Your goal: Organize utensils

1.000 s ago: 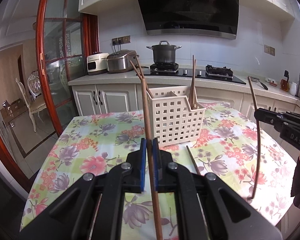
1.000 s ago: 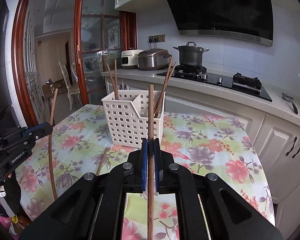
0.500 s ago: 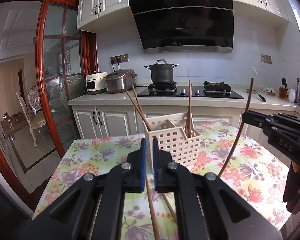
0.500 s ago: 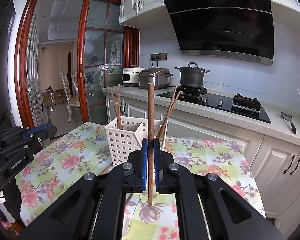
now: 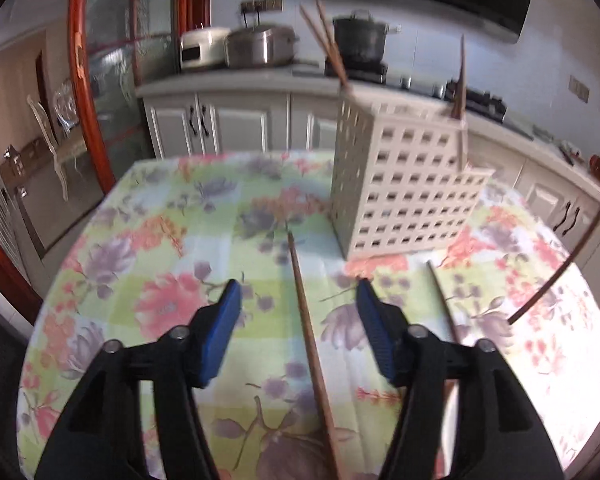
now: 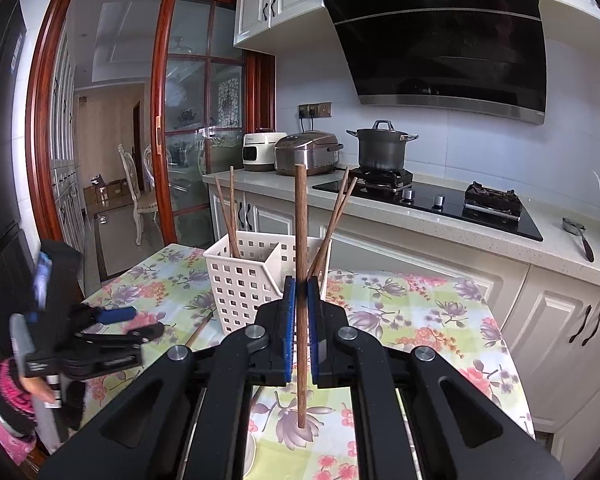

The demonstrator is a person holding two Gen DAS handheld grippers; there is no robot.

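Note:
My left gripper (image 5: 298, 300) is open and empty, low over the floral table. A brown chopstick (image 5: 310, 340) lies on the cloth between its fingers. A second chopstick (image 5: 442, 300) lies to its right. The white slotted basket (image 5: 404, 188) stands just beyond, with chopsticks upright in it. My right gripper (image 6: 300, 300) is shut on an upright brown chopstick (image 6: 300, 240), held above the table in front of the basket (image 6: 244, 276). That chopstick shows at the right edge of the left wrist view (image 5: 568, 264). My left gripper shows low at the left of the right wrist view (image 6: 116, 328).
The table (image 5: 160, 240) has a floral cloth. A kitchen counter (image 6: 440, 220) with a pot (image 6: 382, 148), rice cookers (image 6: 306, 152) and a hob runs behind it. A red-framed glass door (image 6: 188, 120) stands at the left.
My left gripper opened, let go of its chopstick, which now lies on the table, and dropped low. My right gripper rose with its chopstick and stays shut on it.

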